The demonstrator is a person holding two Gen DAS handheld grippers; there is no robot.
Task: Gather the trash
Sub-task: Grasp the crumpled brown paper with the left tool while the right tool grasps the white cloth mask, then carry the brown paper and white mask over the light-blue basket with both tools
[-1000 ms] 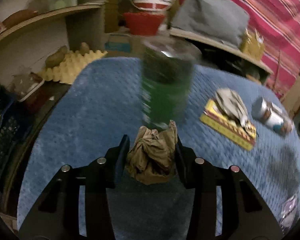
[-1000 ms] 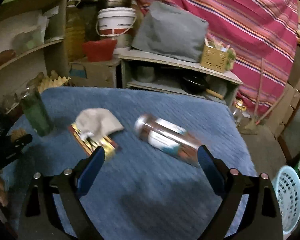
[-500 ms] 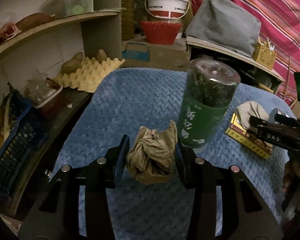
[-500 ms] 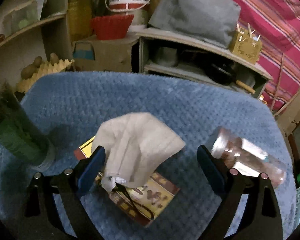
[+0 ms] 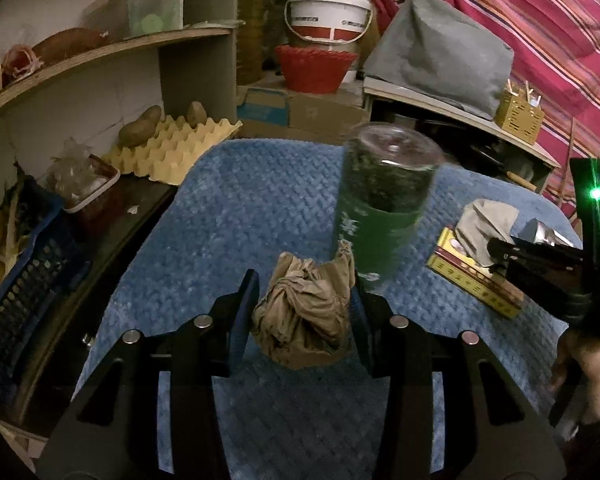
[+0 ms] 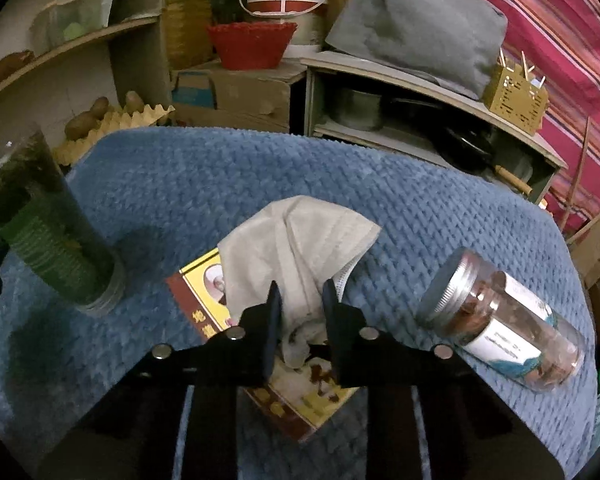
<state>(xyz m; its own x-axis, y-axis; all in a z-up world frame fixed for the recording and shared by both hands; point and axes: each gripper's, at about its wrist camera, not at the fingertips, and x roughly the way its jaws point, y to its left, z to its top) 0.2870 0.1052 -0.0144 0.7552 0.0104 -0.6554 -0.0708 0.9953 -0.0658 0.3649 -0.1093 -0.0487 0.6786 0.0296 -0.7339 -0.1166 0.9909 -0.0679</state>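
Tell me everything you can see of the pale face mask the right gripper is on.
The pale grey-white cloth face mask is crumpled and folded, its upper part fanned out, with a stitched edge at its right corner. It lies partly on a flat yellow-and-brown printed box on the blue knitted cover. The right gripper, whose jaws have just been closing, pinches its bunched lower part. The left wrist view shows it draped over that box.

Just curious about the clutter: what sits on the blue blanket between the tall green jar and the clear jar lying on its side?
A yellow-and-brown flat box with a crumpled white face mask on it, seen in the right wrist view.
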